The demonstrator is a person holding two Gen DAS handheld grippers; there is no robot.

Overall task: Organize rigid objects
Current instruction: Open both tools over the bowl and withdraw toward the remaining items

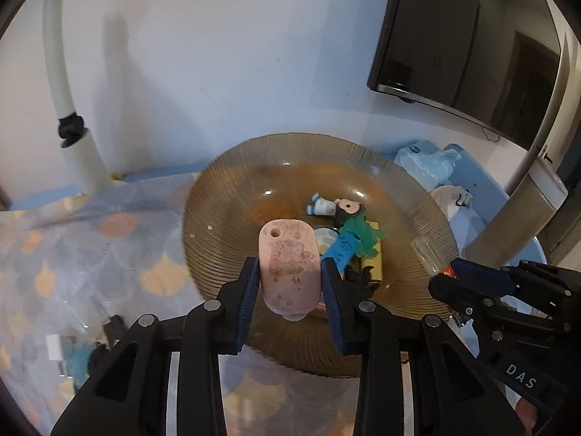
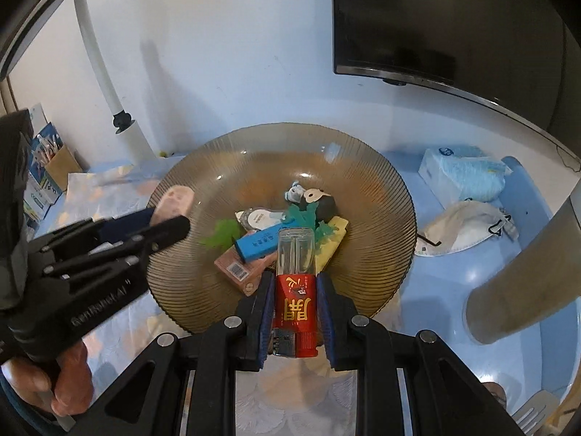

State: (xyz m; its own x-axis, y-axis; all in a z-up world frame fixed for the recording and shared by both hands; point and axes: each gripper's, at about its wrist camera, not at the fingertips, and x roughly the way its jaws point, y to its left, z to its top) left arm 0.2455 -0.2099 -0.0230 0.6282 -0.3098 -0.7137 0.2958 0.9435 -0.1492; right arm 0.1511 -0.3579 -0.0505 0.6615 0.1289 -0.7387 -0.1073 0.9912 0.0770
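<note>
A ribbed amber glass plate [image 1: 225, 218] [image 2: 381, 196] holds several small things: a blue eraser box [image 2: 257, 243], a pink box [image 2: 236, 267], a yellow block [image 2: 332, 243], green plastic leaves [image 2: 221, 236] and a small panda figure [image 2: 319, 201]. My left gripper [image 1: 290, 272] is shut on a pink oval tag with a hole [image 1: 288, 254], held above the plate's near side; it also shows in the right wrist view [image 2: 174, 200]. My right gripper [image 2: 295, 290] is shut on a red and clear lighter [image 2: 296, 272] over the plate's front edge.
A patterned cloth [image 1: 72, 239] covers the blue table. A tissue pack [image 2: 468, 174] and a face mask [image 2: 468, 229] lie right of the plate. A white lamp post [image 2: 109, 83] stands behind. A wall TV [image 2: 454, 25] hangs above. A white plug [image 1: 56, 356] lies at left.
</note>
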